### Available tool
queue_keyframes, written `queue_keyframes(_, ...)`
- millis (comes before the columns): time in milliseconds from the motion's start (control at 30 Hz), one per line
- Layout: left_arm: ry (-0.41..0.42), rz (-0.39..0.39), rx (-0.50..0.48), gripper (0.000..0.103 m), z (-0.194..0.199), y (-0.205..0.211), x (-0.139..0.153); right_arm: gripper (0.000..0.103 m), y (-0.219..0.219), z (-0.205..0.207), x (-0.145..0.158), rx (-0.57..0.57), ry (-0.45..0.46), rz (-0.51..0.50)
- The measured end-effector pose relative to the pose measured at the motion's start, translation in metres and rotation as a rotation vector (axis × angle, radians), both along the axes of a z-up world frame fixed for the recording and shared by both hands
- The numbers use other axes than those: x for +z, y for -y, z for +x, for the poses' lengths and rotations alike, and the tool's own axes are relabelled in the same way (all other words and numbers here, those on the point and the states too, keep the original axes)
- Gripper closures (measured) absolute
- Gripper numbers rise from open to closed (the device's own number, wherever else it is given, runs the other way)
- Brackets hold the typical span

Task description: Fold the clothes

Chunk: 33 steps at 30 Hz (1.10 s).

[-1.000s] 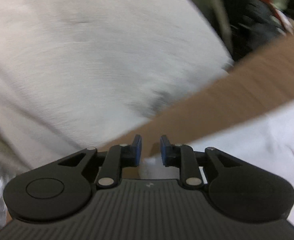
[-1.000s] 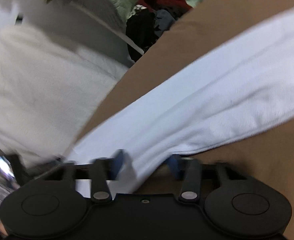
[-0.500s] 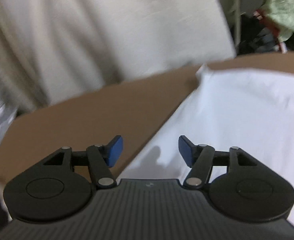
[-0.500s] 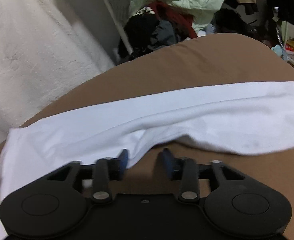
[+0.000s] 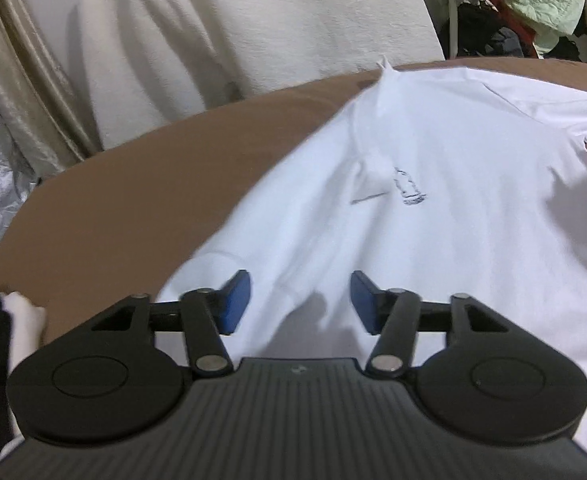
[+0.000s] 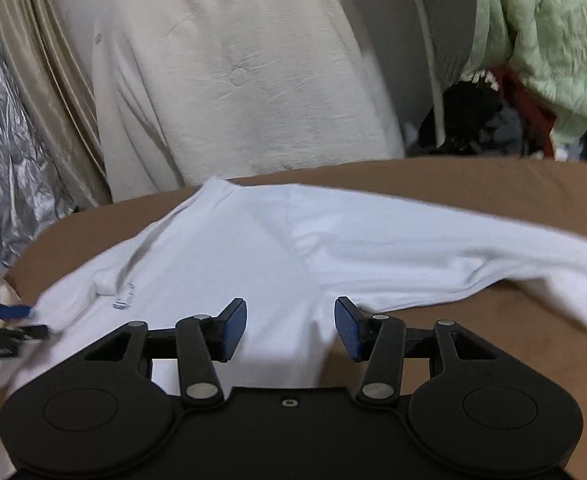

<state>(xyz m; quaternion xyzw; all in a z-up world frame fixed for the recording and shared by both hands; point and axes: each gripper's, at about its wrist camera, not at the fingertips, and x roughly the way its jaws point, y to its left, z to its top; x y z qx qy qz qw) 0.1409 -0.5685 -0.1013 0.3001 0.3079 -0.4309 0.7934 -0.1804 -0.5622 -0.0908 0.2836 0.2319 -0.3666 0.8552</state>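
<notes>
A white long-sleeved shirt (image 5: 453, 240) lies spread on a brown covered surface (image 5: 133, 200), with a small dark print (image 5: 407, 188) on its chest. My left gripper (image 5: 299, 304) hangs over the shirt's near edge. Its jaws are closing, a raised fold of cloth sits between them, and the pads do not press on it. In the right wrist view the shirt (image 6: 253, 248) stretches one sleeve (image 6: 473, 248) to the right. My right gripper (image 6: 290, 328) hovers over the body below the armpit, its jaws opening and holding nothing. The left gripper (image 6: 21, 320) shows at the far left edge.
A cream plush blanket (image 6: 253, 80) hangs behind the brown surface (image 6: 493, 188), with a beige curtain (image 6: 53, 100) and silver foil (image 6: 9, 160) to its left. At the back right are a white pole (image 6: 433, 72), a pale green quilted jacket (image 6: 533, 32) and dark clothes (image 6: 473, 120).
The right gripper has let go of the shirt's edge, opened and lifted back. The left gripper has swung across onto the shirt, opened wide, then narrowed a little.
</notes>
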Motion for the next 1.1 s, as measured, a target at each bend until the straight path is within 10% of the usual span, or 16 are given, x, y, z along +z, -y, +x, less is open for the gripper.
queue_keyframes(167,0.051,0.078,0.008,0.07,0.01,0.037,-0.024,0.044,-0.012,0.028,-0.01,0.066,-0.002,0.015)
queue_keyframes(367,0.114,0.085,0.004,0.05,0.024,0.058,-0.034,0.039,-0.022,0.063,-0.016,0.17,-0.056,-0.1)
queue_keyframes(400,0.102,0.077,-0.001,0.06,0.028,0.058,-0.034,0.039,-0.021,0.067,-0.017,0.176,-0.054,-0.089)
queue_keyframes(433,0.09,0.069,-0.004,0.095,0.031,0.059,-0.034,0.039,-0.02,0.071,-0.018,0.189,-0.041,-0.084)
queue_keyframes(467,0.062,0.063,0.005,0.098,0.037,0.059,-0.032,0.039,-0.02,0.074,-0.019,0.202,-0.032,-0.083)
queue_keyframes(800,0.163,0.003,0.117,0.099,0.074,0.061,-0.008,0.039,0.003,0.088,-0.045,0.237,-0.043,-0.003)
queue_keyframes(1100,0.15,0.12,0.185,0.099,0.123,0.111,-0.014,0.038,0.008,0.088,-0.055,0.228,-0.029,0.054)
